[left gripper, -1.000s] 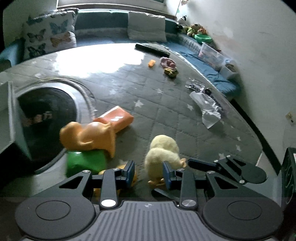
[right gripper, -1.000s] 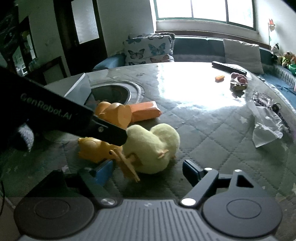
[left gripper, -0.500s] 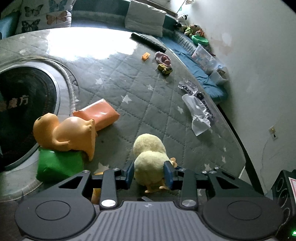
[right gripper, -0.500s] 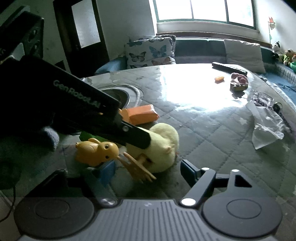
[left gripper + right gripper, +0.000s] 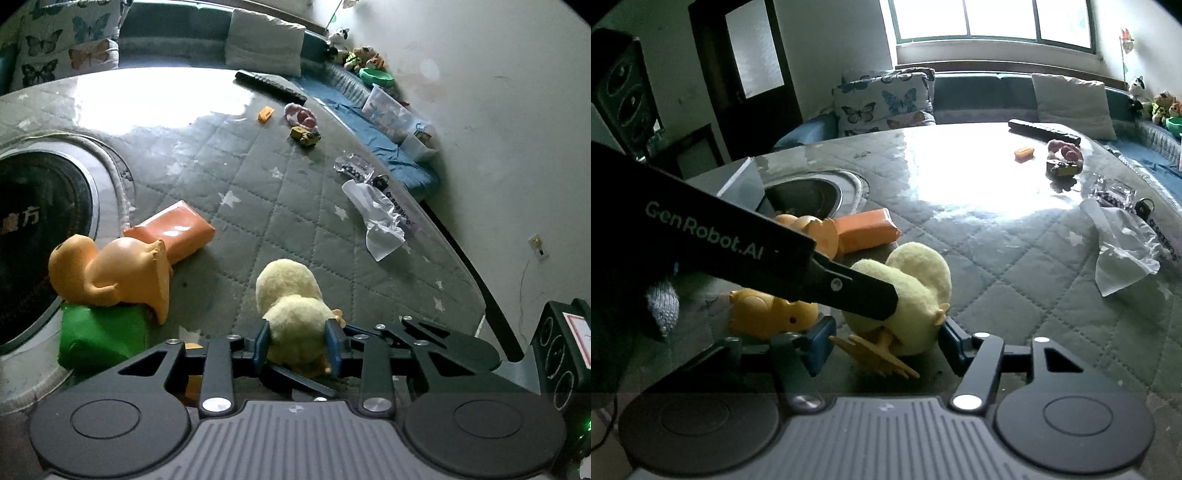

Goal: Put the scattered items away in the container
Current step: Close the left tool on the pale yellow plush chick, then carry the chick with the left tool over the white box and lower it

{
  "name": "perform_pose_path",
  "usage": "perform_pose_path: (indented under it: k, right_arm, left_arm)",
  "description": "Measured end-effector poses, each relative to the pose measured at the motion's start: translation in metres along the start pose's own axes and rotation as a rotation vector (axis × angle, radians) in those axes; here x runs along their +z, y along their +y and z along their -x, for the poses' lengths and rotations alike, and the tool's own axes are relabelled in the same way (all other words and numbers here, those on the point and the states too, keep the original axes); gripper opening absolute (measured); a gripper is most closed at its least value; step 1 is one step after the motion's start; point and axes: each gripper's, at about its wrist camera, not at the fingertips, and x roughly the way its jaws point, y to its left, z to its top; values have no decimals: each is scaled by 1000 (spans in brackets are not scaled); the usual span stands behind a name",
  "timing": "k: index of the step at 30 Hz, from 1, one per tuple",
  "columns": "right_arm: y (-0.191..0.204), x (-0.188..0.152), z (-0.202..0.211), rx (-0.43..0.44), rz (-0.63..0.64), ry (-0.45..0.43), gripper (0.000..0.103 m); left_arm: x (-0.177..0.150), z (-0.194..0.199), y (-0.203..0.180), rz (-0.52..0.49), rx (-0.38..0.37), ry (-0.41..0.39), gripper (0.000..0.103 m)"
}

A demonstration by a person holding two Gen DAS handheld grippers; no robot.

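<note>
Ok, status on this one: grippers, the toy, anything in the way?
Left gripper shut on plush duck. Right gripper open, empty, low beside it. Small orange rubber duck close by left finger; no container clearly seen.

Left tongs (image 5: 297,345) clamp the yellow plush duck (image 5: 291,306).

both wrist views close, sharing plush duck (image 5: 291,295)

Butterfly-print cushion (image 5: 886,99), plain white pillow (image 5: 264,46) and window (image 5: 993,18) behind the quilted surface (image 5: 295,206).
</note>
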Motion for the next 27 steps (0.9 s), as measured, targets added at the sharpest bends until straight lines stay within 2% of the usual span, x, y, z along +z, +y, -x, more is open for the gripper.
perform_pose_path:
  k: [6, 11, 27]
  right_arm:
    - [14, 8, 9, 11, 30, -36, 61]
    - [35, 22, 10, 45, 80, -62, 61]
    - [137, 86, -33, 244, 261, -108, 61]
  left_arm:
    - [-3, 25, 1, 6, 6, -58, 35]
    - [-4, 52, 8, 16, 46, -122, 35]
    - [7, 139, 92, 149, 233, -302, 35]
